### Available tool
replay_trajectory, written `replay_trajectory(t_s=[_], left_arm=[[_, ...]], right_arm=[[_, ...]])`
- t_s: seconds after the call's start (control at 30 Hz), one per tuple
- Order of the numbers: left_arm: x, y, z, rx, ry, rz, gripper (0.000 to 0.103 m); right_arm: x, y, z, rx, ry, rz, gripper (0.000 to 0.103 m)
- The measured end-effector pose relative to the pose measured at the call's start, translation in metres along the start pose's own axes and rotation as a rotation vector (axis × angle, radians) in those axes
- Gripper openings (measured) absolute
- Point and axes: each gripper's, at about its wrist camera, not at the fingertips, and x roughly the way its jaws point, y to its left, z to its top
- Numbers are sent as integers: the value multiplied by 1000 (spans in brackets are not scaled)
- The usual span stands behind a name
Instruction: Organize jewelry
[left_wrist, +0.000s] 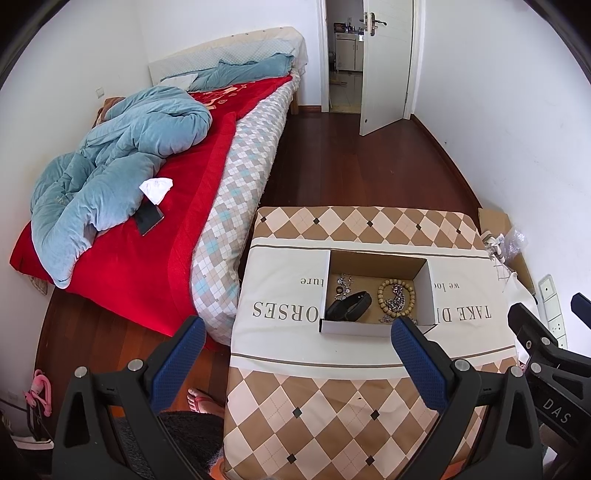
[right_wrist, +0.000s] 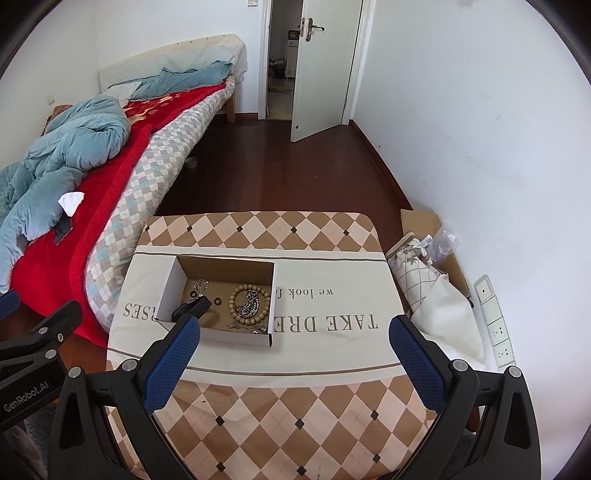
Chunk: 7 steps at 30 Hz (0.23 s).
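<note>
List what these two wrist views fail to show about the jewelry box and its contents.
- Small silver pieces in the cardboard box: too small in both views to tell type or count.
- Box's near-right corner: left wrist view, covered by a fingertip of the left gripper.
- Black band: right wrist view, near end hidden behind a fingertip of the right gripper.
- Metal chain inside the bead bracelet: tangled, length unreadable.

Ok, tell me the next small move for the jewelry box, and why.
Probably lower the left tongs into the open box toward the black band. Both tongs are open and empty, held short of the box, and the band lies apart from the bead bracelet.
</note>
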Motion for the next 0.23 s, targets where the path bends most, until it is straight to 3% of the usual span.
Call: replay_trajectory(t_s=[0.23], left_arm=[[-6,-2,3,2,-15,-1,102]], right_arm=[[0,0,0,1,0,0,103]])
